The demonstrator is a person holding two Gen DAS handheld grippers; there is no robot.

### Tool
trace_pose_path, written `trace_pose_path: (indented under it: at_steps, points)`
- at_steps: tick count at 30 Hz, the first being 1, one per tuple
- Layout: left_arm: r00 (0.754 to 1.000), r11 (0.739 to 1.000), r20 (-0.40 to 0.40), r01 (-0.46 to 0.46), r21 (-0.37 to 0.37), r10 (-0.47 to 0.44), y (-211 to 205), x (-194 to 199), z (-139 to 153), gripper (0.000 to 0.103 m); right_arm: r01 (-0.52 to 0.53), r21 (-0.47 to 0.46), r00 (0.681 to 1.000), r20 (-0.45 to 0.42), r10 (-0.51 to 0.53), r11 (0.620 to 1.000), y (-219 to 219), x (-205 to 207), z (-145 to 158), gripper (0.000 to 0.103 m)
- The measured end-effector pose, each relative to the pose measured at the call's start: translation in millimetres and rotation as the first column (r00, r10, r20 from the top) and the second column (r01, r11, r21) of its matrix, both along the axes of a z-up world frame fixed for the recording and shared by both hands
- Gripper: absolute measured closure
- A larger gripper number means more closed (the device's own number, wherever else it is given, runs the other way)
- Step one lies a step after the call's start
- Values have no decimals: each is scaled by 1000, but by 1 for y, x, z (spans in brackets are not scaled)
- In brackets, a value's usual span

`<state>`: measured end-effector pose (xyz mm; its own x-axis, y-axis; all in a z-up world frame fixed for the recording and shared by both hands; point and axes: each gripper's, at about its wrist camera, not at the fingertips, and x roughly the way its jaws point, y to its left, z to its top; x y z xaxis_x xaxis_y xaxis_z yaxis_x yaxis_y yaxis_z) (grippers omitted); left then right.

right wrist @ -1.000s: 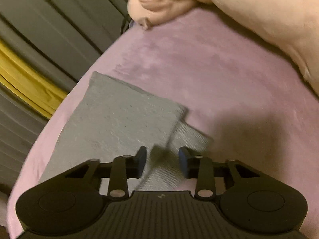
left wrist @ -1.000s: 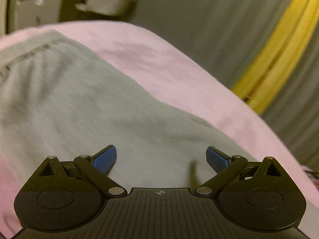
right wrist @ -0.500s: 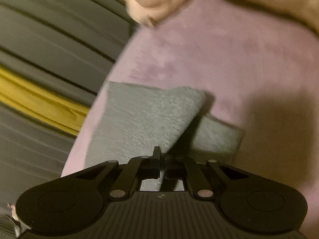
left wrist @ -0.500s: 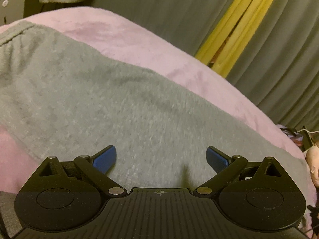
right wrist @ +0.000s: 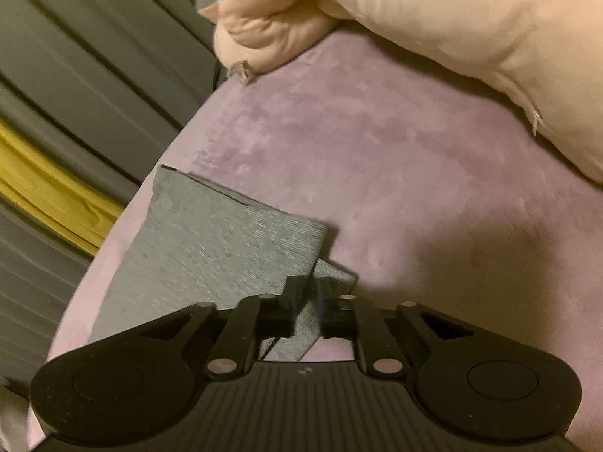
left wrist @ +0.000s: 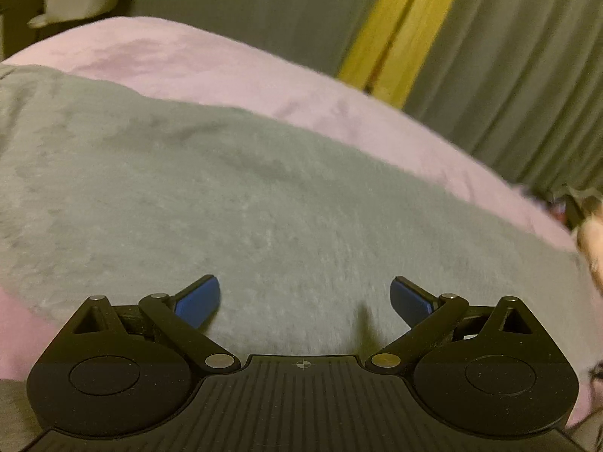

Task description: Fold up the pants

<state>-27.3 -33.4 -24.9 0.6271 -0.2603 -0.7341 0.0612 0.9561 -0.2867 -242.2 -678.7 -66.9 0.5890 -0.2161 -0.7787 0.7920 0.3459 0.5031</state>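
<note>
A: Your right gripper [right wrist: 306,293] has a fold of the grey pants [right wrist: 226,245] between its jaws, and they are opening again after closing fully half a second ago; a narrow gap shows, so I judge the grip is loosening.

B: And the left?

A: Your left gripper [left wrist: 304,299] hangs wide open over the pants [left wrist: 226,203], holding nothing. It has slid across the cloth, so the waistband has left the view.

B: Where do the pants lie?

A: Flat on the pink bed [right wrist: 395,173], leg ends near the pillow [right wrist: 471,37]. The lifted corner has sagged back; you probably need to regrasp before folding.
</note>
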Motion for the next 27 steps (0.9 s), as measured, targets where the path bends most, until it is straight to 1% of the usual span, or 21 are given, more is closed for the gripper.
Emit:
trace_pose_path:
  at_steps: [1,2,3,4,5,6,7,9,10,11,13,15,16,17,19,21,22,24,25,27]
  points:
    - [1000,1000,-14,20,24,-19,-5,2,-4,2,13,27,1000,9,-13,1000,-1,-3,0,84]
    - [999,997,-24,44,59,-42,-12,4,-8,1,16,46,1000,26,-17,999,-2,-5,-3,78]
    - [997,991,-28,70,116,-67,-19,4,-11,1,14,64,999,32,-16,998,-3,-4,-7,75]
    - [995,980,-30,98,175,-94,-27,4,-13,1,15,84,999,28,-18,996,-3,-1,-11,73]
    - [993,968,-32,117,221,-113,-34,3,-15,1,20,100,999,29,-23,995,-3,-2,-14,70]
    - [992,958,-30,129,258,-125,-39,1,-16,1,32,104,999,20,-34,994,-1,-2,-15,69]
    - [991,953,-30,133,272,-129,-41,0,-16,1,44,104,999,24,-46,994,-1,-4,-14,68]
    - [992,956,-30,128,265,-125,-40,-1,-17,1,58,120,996,61,-66,991,-6,-5,-19,57]
    - [992,960,-32,123,250,-119,-37,0,-16,1,63,138,994,81,-74,988,-8,-6,-21,49]
    - [993,965,-33,116,235,-111,-35,0,-16,1,55,157,991,108,-73,986,-11,-4,-24,34]
    - [994,971,-32,108,214,-103,-32,0,-16,0,15,163,987,152,-41,986,-13,0,-27,19]
    - [995,974,-29,102,204,-98,-31,0,-15,0,23,146,984,170,-47,989,-12,3,-26,20]
    - [995,974,-27,100,202,-97,-32,0,-15,0,23,136,982,185,-48,990,-13,4,-26,27]
    - [995,976,-25,98,197,-94,-31,-1,-14,0,31,137,980,191,-57,990,-14,6,-27,54]
    - [996,980,-20,88,176,-86,-28,-2,-13,0,35,166,976,205,-69,985,-15,8,-31,92]
    - [997,987,-17,72,140,-70,-23,-2,-11,0,37,180,970,230,-78,983,-13,7,-35,92]
    - [998,990,-17,64,124,-62,-21,-2,-11,0,31,169,969,236,-71,985,-12,7,-35,87]
    - [999,993,-19,52,103,-50,-18,-1,-11,0,13,180,972,228,-55,984,-12,9,-39,79]
    - [999,993,-18,52,105,-50,-18,0,-11,0,-6,193,969,242,-42,981,-12,11,-41,70]
    - [998,990,-19,63,128,-61,-21,0,-11,0,-20,179,969,247,-25,984,-9,14,-40,68]
